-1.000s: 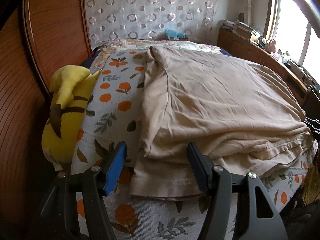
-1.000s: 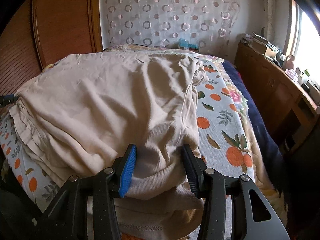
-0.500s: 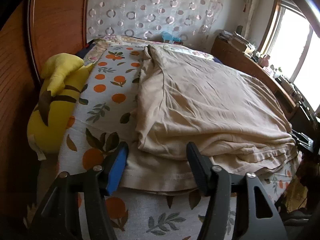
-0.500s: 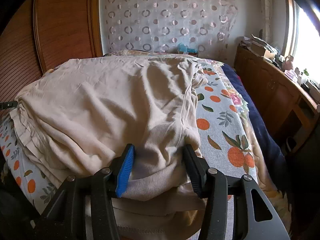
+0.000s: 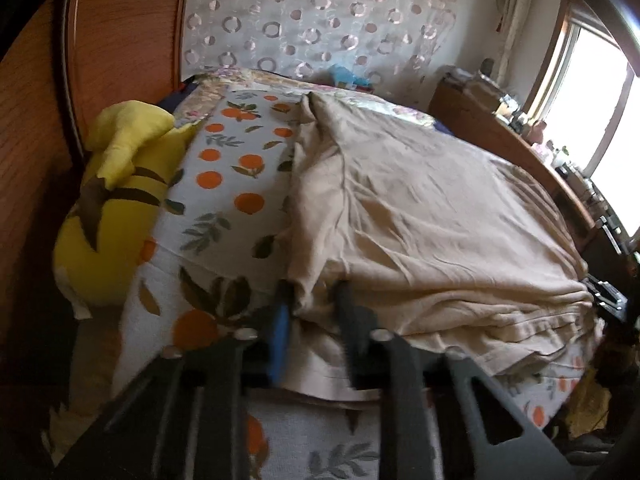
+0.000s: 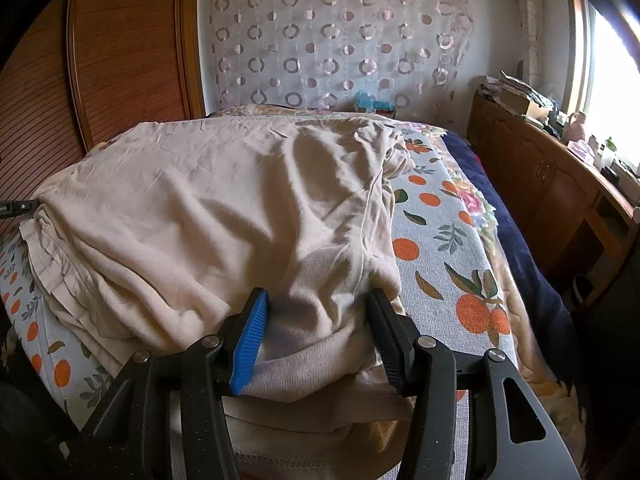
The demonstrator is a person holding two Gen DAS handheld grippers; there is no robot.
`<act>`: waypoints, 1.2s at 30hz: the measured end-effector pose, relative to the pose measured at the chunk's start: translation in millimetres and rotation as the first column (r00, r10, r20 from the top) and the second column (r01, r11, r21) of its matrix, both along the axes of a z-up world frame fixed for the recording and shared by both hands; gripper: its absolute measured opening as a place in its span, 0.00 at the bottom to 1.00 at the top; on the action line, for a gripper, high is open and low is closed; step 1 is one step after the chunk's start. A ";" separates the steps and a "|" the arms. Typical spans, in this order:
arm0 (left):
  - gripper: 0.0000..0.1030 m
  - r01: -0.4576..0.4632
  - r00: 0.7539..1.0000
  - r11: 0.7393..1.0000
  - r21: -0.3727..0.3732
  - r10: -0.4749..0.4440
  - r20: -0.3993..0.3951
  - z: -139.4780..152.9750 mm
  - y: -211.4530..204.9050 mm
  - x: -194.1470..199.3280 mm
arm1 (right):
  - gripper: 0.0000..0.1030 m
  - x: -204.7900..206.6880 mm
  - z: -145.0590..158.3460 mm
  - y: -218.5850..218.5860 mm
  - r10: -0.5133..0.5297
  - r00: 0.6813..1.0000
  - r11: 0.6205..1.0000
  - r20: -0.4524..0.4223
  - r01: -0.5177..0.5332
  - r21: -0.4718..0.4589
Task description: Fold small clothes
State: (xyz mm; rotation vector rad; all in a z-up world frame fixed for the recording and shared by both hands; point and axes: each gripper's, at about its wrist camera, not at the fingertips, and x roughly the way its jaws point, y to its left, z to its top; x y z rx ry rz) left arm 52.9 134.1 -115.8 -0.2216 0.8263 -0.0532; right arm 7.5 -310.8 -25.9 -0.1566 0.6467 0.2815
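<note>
The shirt [image 5: 420, 216] [image 6: 208, 216] is a beige garment lying folded in layers across the bed [image 5: 236, 184] [image 6: 444, 240], over a bedspread printed with oranges and leaves, and its stacked hems run along the bed's near edge. The left gripper [image 5: 314, 308] has closed to a narrow gap on the shirt's near left corner, with a bunch of the upper layers pinched between the blue pad and the black finger; this view is blurred, so how deep the cloth sits cannot be told. The right gripper [image 6: 320, 328] stands wide at the shirt's near right corner, its two fingers on either side of a thick hump of cloth that fills the gap and touches both pads, while a lower layer of the shirt lies flat beneath it. A yellow plush toy [image 5: 116, 208] lies along the left edge of the bed against the wooden headboard [image 5: 120, 40] [image 6: 120, 52]. A curtain with ring patterns [image 5: 316, 28] [image 6: 336, 40] hangs beyond the far edge, and a wooden cabinet [image 6: 560, 184] stands beside the right edge, under the window.
</note>
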 end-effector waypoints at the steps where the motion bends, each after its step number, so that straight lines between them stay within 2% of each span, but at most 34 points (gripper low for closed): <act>1: 0.07 0.013 1.000 1.000 -0.010 -0.013 -0.005 0.0 0.1 0.3 | 0.52 0.0 -0.1 -0.1 0.000 1.000 1.000 0.001 0.000 0.000; 4: 0.05 0.032 0.999 0.999 0.000 -0.032 0.016 5.7 -4.4 -2.1 | 0.52 0.1 -0.1 -0.1 0.001 1.000 1.000 0.000 -0.001 0.000; 8: 0.05 0.087 0.991 0.995 -0.045 -0.082 0.107 30.5 -18.8 -7.2 | 0.52 0.3 -0.2 0.1 0.001 1.000 1.000 -0.002 -0.001 -0.001; 14: 0.05 0.214 0.955 0.976 -0.030 -0.202 0.218 75.2 -68.0 6.0 | 0.52 2.7 9.4 -5.3 -0.020 0.999 1.000 -0.029 0.020 0.013; 19: 0.05 0.335 0.908 0.942 -0.022 -0.317 0.274 100.1 -122.0 30.3 | 0.52 -3.2 22.0 -19.2 -0.052 0.999 0.997 0.002 0.052 0.050; 27: 0.05 0.479 0.834 0.878 -0.009 -0.452 0.316 130.9 -193.0 49.0 | 0.52 -20.4 30.8 -34.1 -0.073 0.997 0.997 0.037 0.072 0.039; 31: 0.05 0.544 0.793 0.839 0.023 -0.522 0.314 146.7 -230.2 60.1 | 0.52 -24.9 31.7 -44.3 -0.085 0.995 0.995 0.051 0.082 0.059; 36: 0.05 0.617 0.739 0.787 0.030 -0.592 0.321 167.6 -268.1 63.2 | 0.52 -26.6 29.8 -51.6 -0.106 0.993 0.992 0.059 0.101 0.080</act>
